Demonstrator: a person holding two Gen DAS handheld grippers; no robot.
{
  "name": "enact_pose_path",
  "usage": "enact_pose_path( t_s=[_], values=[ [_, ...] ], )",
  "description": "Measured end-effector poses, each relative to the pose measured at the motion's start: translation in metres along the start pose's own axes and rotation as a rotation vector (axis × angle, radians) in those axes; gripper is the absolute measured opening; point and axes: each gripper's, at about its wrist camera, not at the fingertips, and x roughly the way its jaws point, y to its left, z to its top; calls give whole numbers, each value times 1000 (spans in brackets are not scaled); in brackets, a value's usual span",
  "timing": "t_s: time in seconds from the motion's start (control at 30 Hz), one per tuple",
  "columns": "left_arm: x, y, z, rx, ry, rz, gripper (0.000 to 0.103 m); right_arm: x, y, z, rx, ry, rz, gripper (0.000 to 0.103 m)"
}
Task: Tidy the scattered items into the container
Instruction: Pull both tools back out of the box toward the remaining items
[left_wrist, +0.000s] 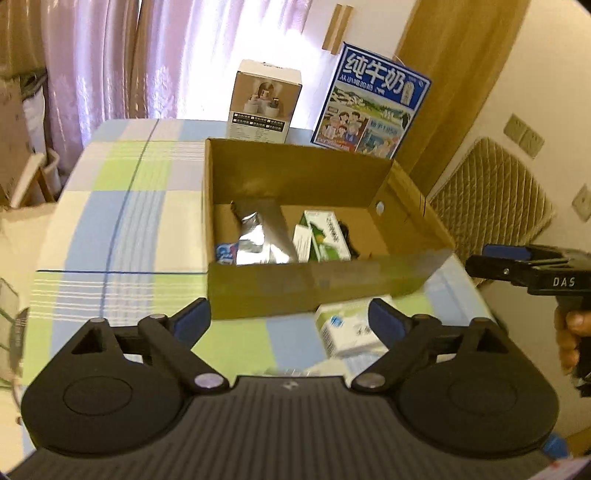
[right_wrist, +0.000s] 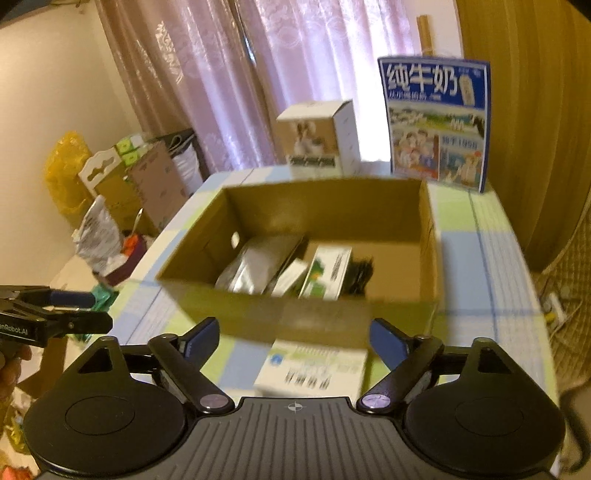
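A: Brown cardboard filled the middle of both views: the open cardboard box (left_wrist: 295, 291) stood on a checked tablecloth (left_wrist: 122, 221) of pale blue, green and cream. What lay inside?

B: A silver foil pouch (left_wrist: 258, 240) at the left of the box floor, a green-and-white carton (left_wrist: 325, 236) beside it, and something dark at the right that was too blurred to name.

A: And the grippers?

B: The left gripper (left_wrist: 290, 319) and the right gripper (right_wrist: 293, 336) each stood with jaws spread wide and nothing between the pads. Neither held anything.

A: What remained outside?

B: A white medicine box (right_wrist: 314, 369) lay flat on the cloth at the lower centre of the right wrist view, just in front of the container's near wall. Its long axis ran left to right across the frame, roughly parallel to that wall.

A: So which step was this?

B: Seemingly between items. The next move would likely call for lowering one gripper over the white box, closing across its short side, then lifting it over the wall.
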Motion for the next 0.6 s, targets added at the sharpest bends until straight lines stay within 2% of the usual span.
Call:
enact_pose_path(
  t_s=[0.17,0.4,0.6],
  values=[
    [-11,-6,-31,18,19,38,95,-3,5,-35,55,21,6,91],
    [-10,-17,-72,65,69,131,98,-5,11,-75,99,54,-1,95],
    [-9,-20,-97,54,93,141,98,-5,14,-97,97,88,-14,97]
  ],
)
